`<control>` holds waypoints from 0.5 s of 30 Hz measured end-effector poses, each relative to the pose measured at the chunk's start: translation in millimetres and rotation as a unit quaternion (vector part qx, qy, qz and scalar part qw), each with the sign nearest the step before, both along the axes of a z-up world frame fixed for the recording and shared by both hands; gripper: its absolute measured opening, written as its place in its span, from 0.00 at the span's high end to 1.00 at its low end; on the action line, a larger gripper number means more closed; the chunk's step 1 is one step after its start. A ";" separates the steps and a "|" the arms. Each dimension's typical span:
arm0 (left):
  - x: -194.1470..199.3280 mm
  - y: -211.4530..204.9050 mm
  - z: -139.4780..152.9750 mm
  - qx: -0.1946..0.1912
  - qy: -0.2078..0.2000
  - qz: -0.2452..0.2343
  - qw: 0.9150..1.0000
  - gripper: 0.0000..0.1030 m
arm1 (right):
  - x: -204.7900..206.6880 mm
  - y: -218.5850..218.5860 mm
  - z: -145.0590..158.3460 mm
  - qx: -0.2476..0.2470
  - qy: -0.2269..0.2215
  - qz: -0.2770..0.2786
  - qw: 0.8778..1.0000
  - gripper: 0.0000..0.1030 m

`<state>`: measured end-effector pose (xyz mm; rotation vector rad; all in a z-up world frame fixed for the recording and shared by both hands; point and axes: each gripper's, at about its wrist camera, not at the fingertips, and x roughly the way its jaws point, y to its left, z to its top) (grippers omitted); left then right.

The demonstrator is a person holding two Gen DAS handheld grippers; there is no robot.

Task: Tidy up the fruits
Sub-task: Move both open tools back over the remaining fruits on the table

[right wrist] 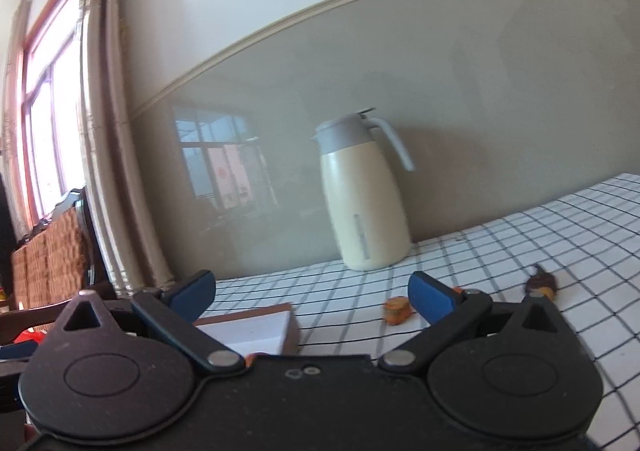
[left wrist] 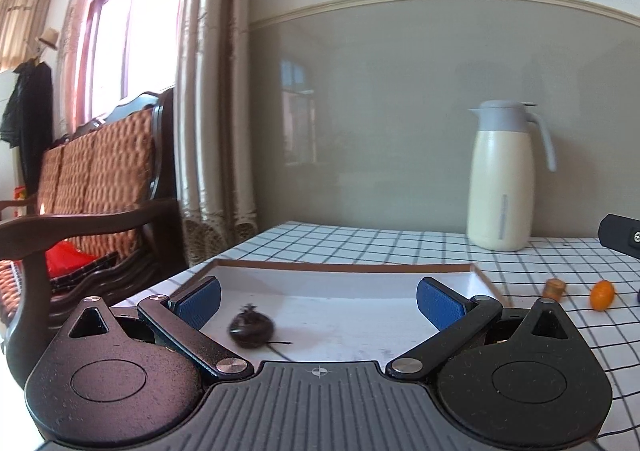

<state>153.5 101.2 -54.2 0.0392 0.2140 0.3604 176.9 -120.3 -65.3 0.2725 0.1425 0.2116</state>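
— Inside the white tray (left wrist: pixel 360 283) on the checked tablecloth (left wrist: pixel 540 263), what do you see?

— One dark, blurred fruit (left wrist: pixel 251 329) with a thin stem. My left gripper (left wrist: pixel 320 301) is spread wide and empty; the fruit lies between its blue pads, nearer the left one, touching neither.

— And outside the tray?

— A small orange fruit (left wrist: pixel 602 294) and a brown stub-like piece (left wrist: pixel 556 288) lie to its right. My right gripper (right wrist: pixel 312 297) is also wide open, holding nothing; a cream jug (right wrist: pixel 366 203) stands beyond.
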 end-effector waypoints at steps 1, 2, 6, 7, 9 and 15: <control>0.8 -4.8 0.0 0.000 0.001 -0.006 1.000 0.00 | 0.1 -4.3 -0.1 0.000 0.001 -0.007 1.000 0.06; 1.6 -9.5 -0.1 0.000 0.001 -0.012 1.000 0.00 | -0.4 -9.0 -0.1 0.001 0.003 -0.013 1.000 0.06; 5.0 -29.5 -0.7 0.004 0.004 -0.037 0.999 0.00 | 0.0 -28.3 -0.7 0.014 0.016 -0.034 0.999 0.06; 6.1 -34.1 -1.1 0.006 0.006 -0.044 0.999 0.00 | 0.4 -33.4 -1.0 0.016 0.023 -0.038 0.999 0.06; 7.4 -44.4 -2.1 0.010 0.010 -0.057 0.998 0.00 | 0.7 -42.1 -1.7 0.016 0.032 -0.052 0.998 0.06; 10.8 -65.8 -3.9 0.014 0.017 -0.087 0.996 0.00 | 2.3 -60.9 -5.2 0.002 0.048 -0.073 0.996 0.06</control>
